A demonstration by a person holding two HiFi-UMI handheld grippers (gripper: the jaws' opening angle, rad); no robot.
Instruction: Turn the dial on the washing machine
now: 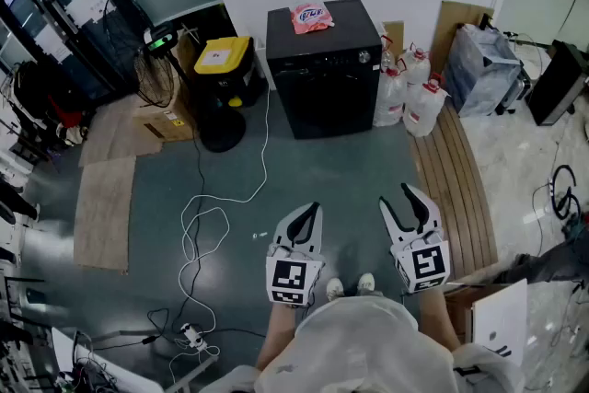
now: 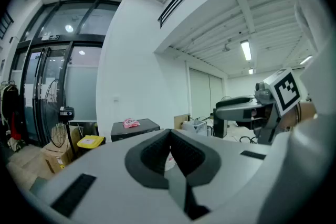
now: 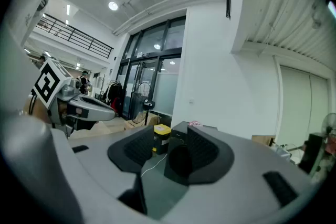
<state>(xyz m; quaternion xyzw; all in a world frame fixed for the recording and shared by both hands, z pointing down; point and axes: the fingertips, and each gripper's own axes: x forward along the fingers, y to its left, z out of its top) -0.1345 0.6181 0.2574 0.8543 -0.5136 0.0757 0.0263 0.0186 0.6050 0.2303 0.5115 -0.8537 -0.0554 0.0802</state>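
Observation:
The black washing machine (image 1: 324, 74) stands against the far white wall, with a pink bag (image 1: 311, 17) on its lid and a small silvery dial (image 1: 364, 57) on its front panel. Both grippers hang well short of it, over the grey floor. In the head view my left gripper (image 1: 311, 212) has its jaws together with nothing in them. My right gripper (image 1: 405, 200) stands slightly open and holds nothing. The left gripper view shows its closed pads (image 2: 157, 157) below the machine (image 2: 134, 128). Through the right gripper's (image 3: 167, 135) gap I see the machine (image 3: 178, 129).
A yellow-lidded bin (image 1: 224, 60) and a cardboard box (image 1: 166, 120) stand left of the machine. White jugs (image 1: 411, 92) and a plastic-wrapped bundle (image 1: 483, 60) sit to its right. A white cable (image 1: 204, 225) snakes over the floor; wooden slats (image 1: 457, 184) lie on the right.

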